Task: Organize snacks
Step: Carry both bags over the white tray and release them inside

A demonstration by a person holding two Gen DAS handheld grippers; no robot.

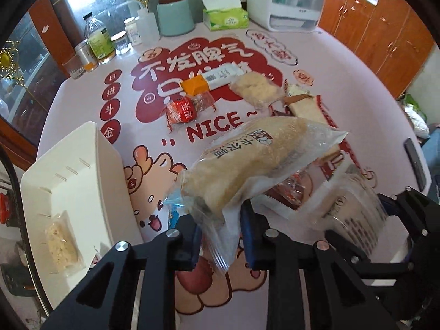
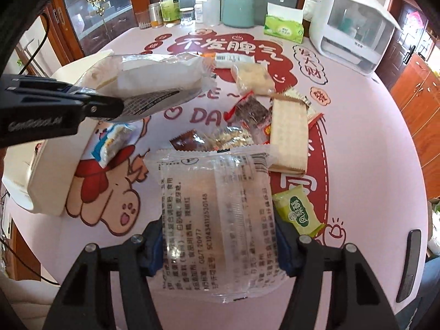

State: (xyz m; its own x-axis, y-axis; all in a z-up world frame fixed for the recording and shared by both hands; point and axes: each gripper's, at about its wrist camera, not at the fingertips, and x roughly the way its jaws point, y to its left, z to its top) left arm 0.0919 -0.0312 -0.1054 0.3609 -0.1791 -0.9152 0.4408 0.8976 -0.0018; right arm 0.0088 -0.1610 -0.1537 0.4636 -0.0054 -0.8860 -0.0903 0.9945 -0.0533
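My left gripper (image 1: 220, 236) is closed on the tail end of a long beige snack roll in a clear wrapper (image 1: 247, 165), and the roll rises forward and to the right, lifted above the table. Left of this gripper stands the white tray (image 1: 82, 165), and one pale crumbly snack packet (image 1: 64, 243) lies on its floor, near to me. Ahead of the left gripper, on the pink printed tablecloth (image 1: 343, 63), I see a red wrapped candy (image 1: 181, 111), an orange-and-white box (image 1: 211, 79) and a pale nougat-like packet (image 1: 257, 89), all apart from the tray. My right gripper (image 2: 217, 250) is closed on a wide clear packet with printed text (image 2: 217, 206), its blue pads (image 2: 154, 250) pressing both side edges; the content inside is hard to make out. Just to the right of this gripper lies a green small packet (image 2: 298, 210) on the cloth. Farther ahead there is a pile: a long cream cracker pack (image 2: 288, 134), a dark red packet (image 2: 250, 111) and a brown one (image 2: 189, 141), touching each other. At the far edge stand a green tissue box (image 2: 284, 29), a teal jar (image 2: 238, 11) and a white appliance (image 2: 354, 30).
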